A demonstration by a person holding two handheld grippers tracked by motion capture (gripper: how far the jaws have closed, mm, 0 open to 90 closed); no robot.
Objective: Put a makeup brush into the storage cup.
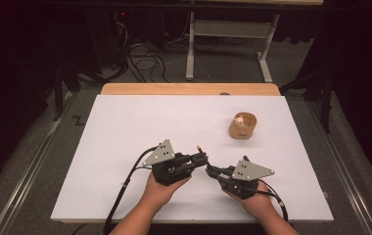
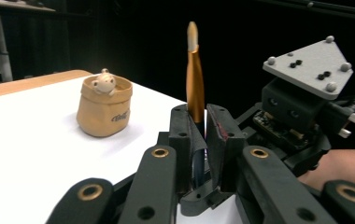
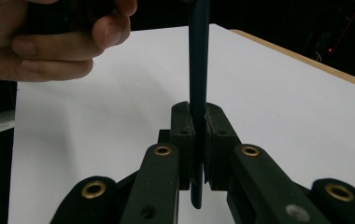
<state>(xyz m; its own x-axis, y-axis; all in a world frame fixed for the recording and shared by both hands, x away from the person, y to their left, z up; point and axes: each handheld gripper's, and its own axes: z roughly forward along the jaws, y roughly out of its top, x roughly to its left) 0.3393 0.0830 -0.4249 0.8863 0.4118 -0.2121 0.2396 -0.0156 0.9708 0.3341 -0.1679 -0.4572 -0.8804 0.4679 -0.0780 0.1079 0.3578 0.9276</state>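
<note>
1. The white table [image 1: 125,127] fills the middle of the high view, with lots of bare room at upper left.
2. The tan cup [image 1: 243,126] sits at upper right, well apart from both hands.
3. Both claws meet low in the middle: the left gripper [image 1: 201,160] and the right gripper [image 1: 210,170] are each clamped on the pen [image 2: 195,84] (one long thin stick).
4. I think a straight, slow pull works best; the near table edge is close.
</note>
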